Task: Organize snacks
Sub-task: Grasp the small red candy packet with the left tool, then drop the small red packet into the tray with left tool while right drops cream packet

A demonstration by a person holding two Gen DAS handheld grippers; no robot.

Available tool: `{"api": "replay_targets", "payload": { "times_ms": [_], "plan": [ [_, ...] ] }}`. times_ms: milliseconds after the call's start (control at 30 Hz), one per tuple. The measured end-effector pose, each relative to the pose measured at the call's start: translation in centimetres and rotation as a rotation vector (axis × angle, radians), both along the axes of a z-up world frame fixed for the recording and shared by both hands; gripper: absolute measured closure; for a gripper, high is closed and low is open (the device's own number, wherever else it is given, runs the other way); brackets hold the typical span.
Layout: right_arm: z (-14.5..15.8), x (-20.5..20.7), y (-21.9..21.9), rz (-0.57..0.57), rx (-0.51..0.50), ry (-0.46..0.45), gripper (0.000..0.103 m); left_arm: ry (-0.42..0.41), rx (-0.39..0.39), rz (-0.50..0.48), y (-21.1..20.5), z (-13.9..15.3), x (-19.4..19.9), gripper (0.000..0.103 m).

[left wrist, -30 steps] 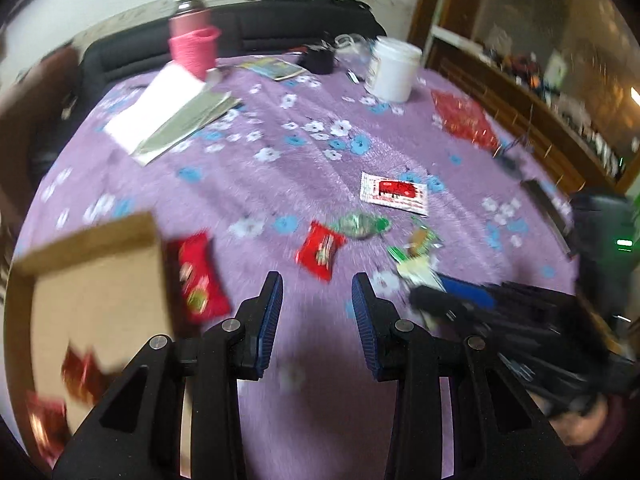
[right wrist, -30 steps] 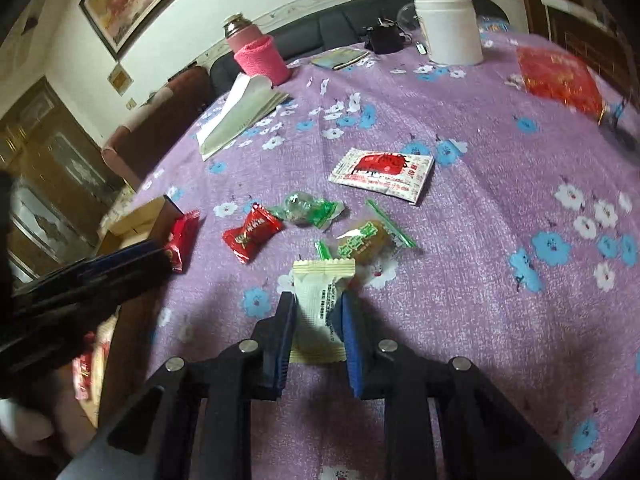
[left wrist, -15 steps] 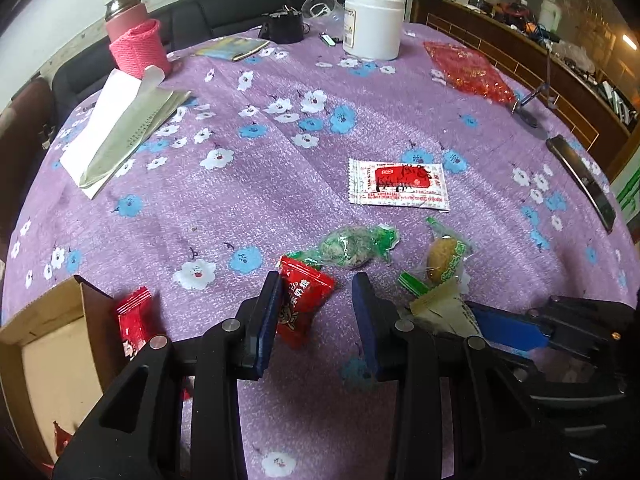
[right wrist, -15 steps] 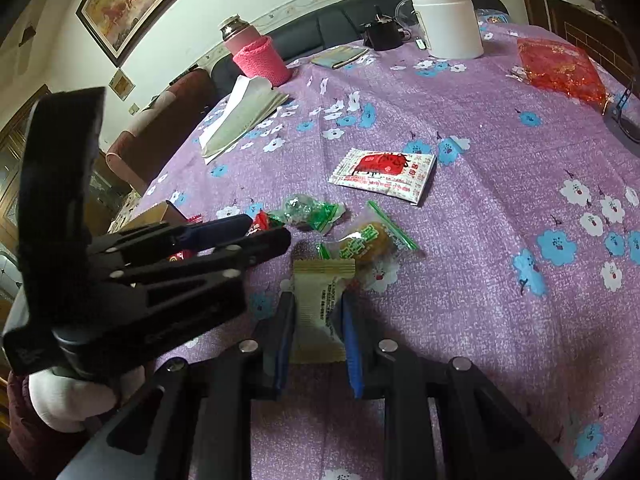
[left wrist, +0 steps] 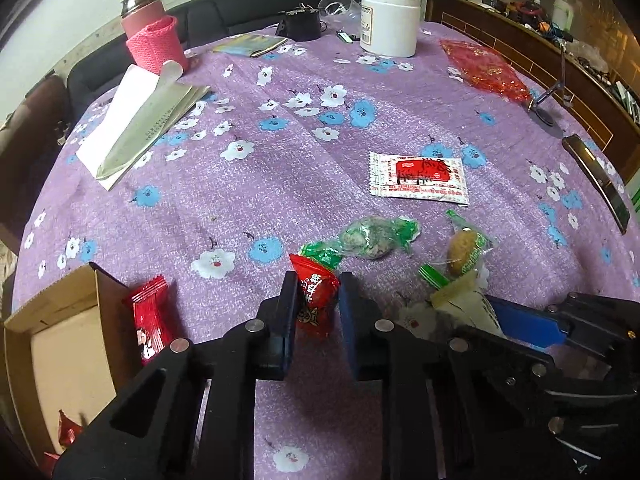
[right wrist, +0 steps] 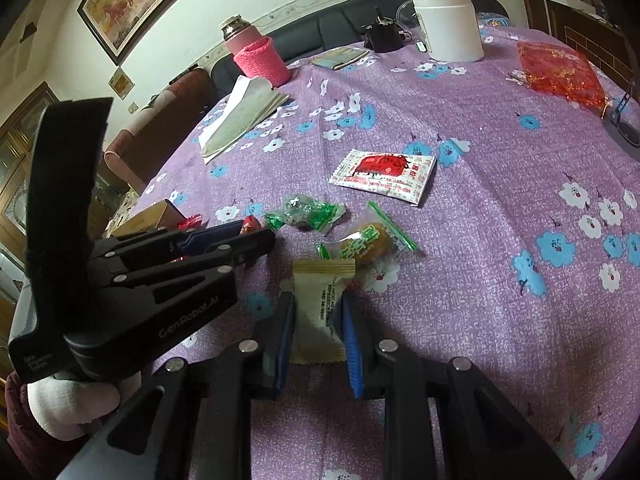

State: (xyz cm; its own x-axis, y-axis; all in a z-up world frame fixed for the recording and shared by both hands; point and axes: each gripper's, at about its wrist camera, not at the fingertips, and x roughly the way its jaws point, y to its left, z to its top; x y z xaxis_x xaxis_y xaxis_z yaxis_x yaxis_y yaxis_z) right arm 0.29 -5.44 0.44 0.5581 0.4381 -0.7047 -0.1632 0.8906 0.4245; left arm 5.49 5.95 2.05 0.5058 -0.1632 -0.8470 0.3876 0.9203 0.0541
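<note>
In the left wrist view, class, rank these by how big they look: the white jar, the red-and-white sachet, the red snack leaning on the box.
1. white jar and red-and-white sachet: they look alike in size; the jar stands farther off, so unranked.
2. red snack leaning on the box: smallest.

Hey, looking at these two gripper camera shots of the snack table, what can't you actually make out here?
- Cardboard box: left wrist view; the picture's edge and the left gripper cut off most of its inside, so its contents can't be counted.
- Red candy: its lower end sits behind the closed fingers.
- Beige packet in the right gripper: right wrist view; print too small to read.
- White jar: label turned away.
</note>
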Motion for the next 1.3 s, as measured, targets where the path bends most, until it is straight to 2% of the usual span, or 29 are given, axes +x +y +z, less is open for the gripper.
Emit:
{"api": "replay_targets", "payload": {
  "times_ms": [300, 567, 800, 1000, 1167, 1300],
  "plan": [
    [0.6, -0.5, 0.0, 0.011, 0.014, -0.031, 0.077, -0.033, -0.089, 0.024, 1.3, 2.4, -3.7, 0.084],
    [1.8, -1.5, 1.1, 0.012, -0.078, -0.112, 0.077, -0.062, -0.229, 0.076, 3.8, 5.3, -8.0, 0.084],
    [2.0, -2.1, 2.1, -0.003, -0.174, -0.156, 0.077, -0.118, -0.276, 0.157, 7.0, 6.9, -11.7, 0.084],
    [1.9, -2.7, 3.3, -0.013, -0.274, -0.192, 0.077, -0.138, -0.351, 0.242, 11.4, 7.4, -14.6, 0.084],
    [3.3, -4.4, 4.2, -0.015, -0.306, -0.234, 0.077, -0.155, -0.357, 0.297, 14.3, 7.5, -16.3, 0.084],
    [4.6, -6.4, 6.0, 0.028, -0.315, -0.264, 0.077, -0.165, -0.379, 0.316, 15.8, 7.5, -17.2, 0.084]
  ]
}}
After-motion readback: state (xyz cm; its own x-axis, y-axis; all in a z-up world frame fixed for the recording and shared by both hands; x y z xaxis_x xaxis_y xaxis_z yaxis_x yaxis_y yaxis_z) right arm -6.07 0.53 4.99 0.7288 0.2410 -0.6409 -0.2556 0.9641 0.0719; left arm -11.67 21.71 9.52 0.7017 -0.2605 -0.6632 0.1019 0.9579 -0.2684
